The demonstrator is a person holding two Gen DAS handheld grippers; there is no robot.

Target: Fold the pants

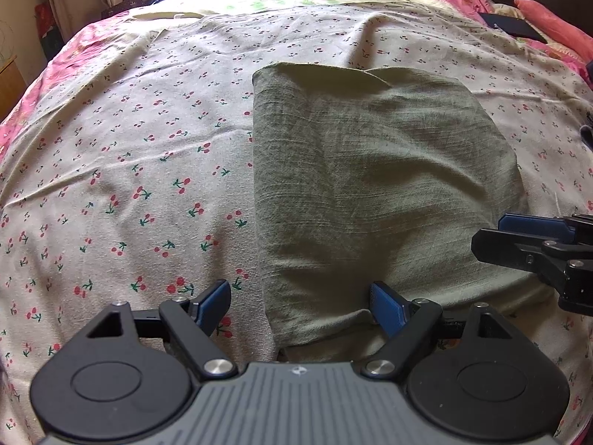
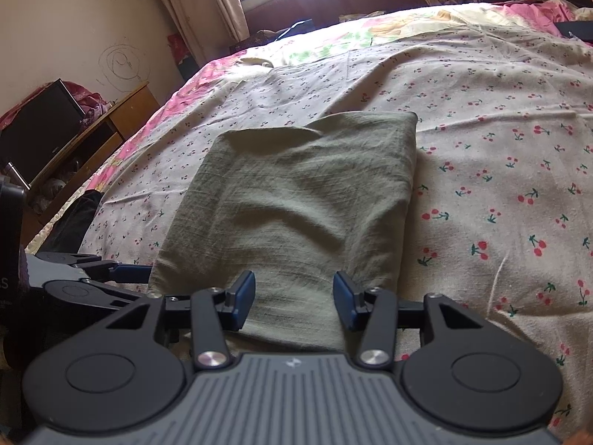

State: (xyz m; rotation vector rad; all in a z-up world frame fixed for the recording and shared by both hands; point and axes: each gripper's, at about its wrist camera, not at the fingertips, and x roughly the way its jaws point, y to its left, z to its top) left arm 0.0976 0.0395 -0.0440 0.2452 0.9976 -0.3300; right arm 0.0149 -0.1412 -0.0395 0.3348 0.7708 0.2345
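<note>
Currently the folded pants (image 1: pixel 374 185) lie on the bed sheet (image 1: pixel 129 148), long axis running away from both grippers, near edge beneath the wide-open, empty left gripper (image 1: pixel 300 306) and the half-open, empty right gripper (image 2: pixel 294 302).

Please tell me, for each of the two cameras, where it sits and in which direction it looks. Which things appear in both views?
Left wrist: sits on the left gripper, looking down over its open fingers at the near left corner of the folded green pants; the right gripper enters from the right.
Right wrist: sits on the right gripper, open above the near edge of the pants; the left gripper enters from the left.
Shared: the pants, the cherry-print sheet, both grippers.
</note>
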